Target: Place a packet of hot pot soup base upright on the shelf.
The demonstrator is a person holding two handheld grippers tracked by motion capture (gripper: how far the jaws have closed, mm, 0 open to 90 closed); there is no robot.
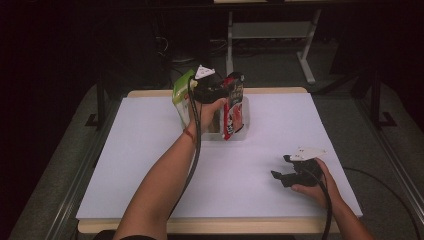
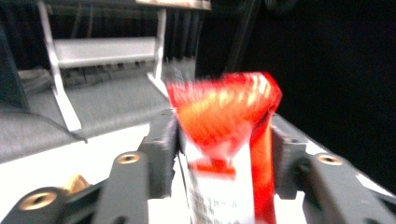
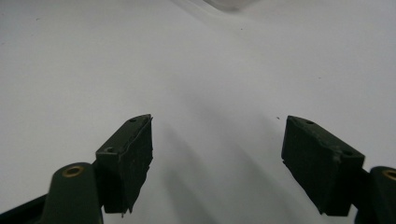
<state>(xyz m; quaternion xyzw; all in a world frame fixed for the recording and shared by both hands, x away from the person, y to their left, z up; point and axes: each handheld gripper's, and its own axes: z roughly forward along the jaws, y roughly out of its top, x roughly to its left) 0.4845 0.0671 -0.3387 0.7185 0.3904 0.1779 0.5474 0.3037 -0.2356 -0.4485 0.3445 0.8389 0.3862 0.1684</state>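
Left gripper point(image 1: 220, 92) is releasing the red pouch point(image 2: 224, 140) into the bin point(image 1: 243, 131), jaws parted; right gripper point(image 3: 217, 168) is idling open. Next: withdrawing cleanly.

High view looks down the white table point(image 1: 150, 150); tong cameras sit close above it

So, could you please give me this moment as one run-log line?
left gripper: fingers either side of red pouch in clear bin, grip unclear | right gripper: open, empty, low over white table
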